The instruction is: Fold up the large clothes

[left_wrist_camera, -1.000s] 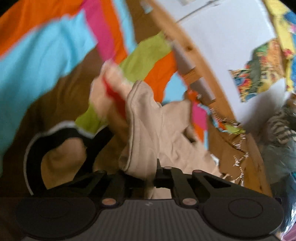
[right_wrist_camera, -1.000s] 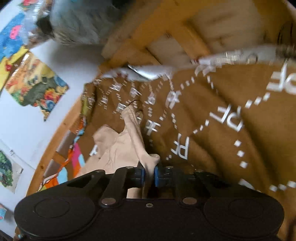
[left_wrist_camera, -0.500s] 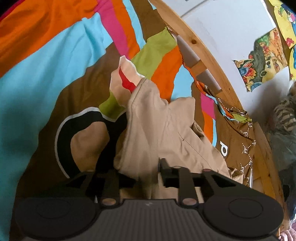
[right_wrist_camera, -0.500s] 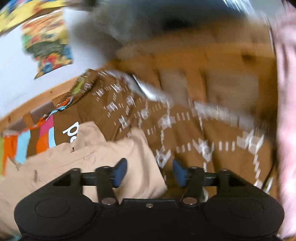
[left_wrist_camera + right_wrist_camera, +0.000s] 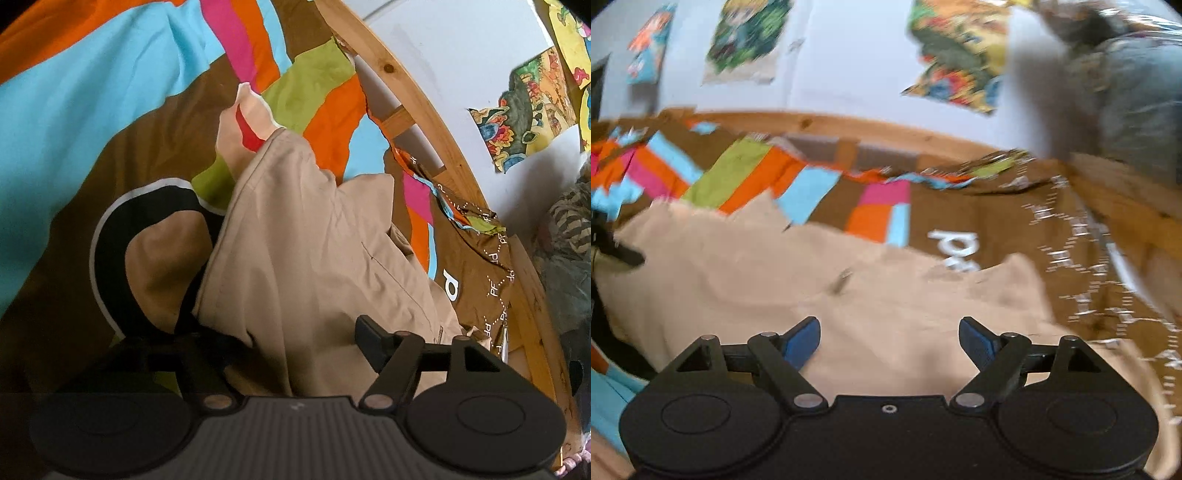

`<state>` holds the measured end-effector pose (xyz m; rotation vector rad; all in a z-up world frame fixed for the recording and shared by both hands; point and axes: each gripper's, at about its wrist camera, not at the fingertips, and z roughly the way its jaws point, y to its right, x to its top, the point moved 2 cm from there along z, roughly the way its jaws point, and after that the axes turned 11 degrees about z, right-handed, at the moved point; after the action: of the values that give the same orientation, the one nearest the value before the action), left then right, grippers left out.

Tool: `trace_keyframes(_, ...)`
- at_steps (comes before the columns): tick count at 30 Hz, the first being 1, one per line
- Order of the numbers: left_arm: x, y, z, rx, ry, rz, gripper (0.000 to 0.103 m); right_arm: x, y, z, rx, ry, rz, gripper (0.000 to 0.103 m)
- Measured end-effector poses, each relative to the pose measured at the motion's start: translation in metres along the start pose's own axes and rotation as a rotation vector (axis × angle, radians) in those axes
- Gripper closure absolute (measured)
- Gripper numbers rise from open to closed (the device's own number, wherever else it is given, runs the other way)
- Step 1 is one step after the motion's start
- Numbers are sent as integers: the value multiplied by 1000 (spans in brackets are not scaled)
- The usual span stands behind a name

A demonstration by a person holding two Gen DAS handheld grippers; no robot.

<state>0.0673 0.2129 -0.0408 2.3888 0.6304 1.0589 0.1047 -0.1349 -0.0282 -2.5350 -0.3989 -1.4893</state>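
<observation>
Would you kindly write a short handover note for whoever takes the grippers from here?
Left gripper: open, holding nothing, hovering over the near end of the beige garment.
Right gripper: open, holding nothing, over the same garment; that view is motion-blurred.
Where things are: the garment lies on the multicoloured bedspread, beside the wooden bed rail. It looks doubled over lengthwise, with creases and an uneven far edge.
Done: apparently a first fold, garment laid down and let go.
Left: smooth it, then fold it again into a compact stack. Regrasp from the near edge.
</observation>
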Motion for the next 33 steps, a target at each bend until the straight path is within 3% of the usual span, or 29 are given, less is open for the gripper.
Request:
trace_keyframes(4,-2,0,1,8,1,-7,30,-19,-16,14,-34,-46,-81,20)
trace_keyframes(6,-2,2,2,29,6,-3,34,-22,-11,18,-24,-68,-47,20)
trace_keyframes(12,3,13,-7,75,40,13,77,-26,-4,25,-2,-86,13,18)
trace_keyframes(13,4,17,-10,77,49,25,89,-26,-4,25,-2,-87,18,17)
trace_keyframes(14,5,21,-13,79,56,42,92,-26,-3,25,-2,-87,25,17)
trace_keyframes(18,12,55,-29,91,116,162,96,-27,3,26,1,-94,71,15)
trace_keyframes(21,23,87,-38,42,135,232,97,-27,6,27,9,-97,95,15)
trace_keyframes(26,41,165,-37,-73,82,456,97,-26,13,27,35,-99,144,15)
trace_keyframes(27,42,183,-33,-99,58,502,97,-26,16,26,46,-93,163,21)
trace_keyframes(29,41,215,-26,-141,16,593,97,-21,30,15,80,-42,264,36)
trace_keyframes(33,32,268,-7,-231,-68,707,97,9,83,-25,49,58,583,37)
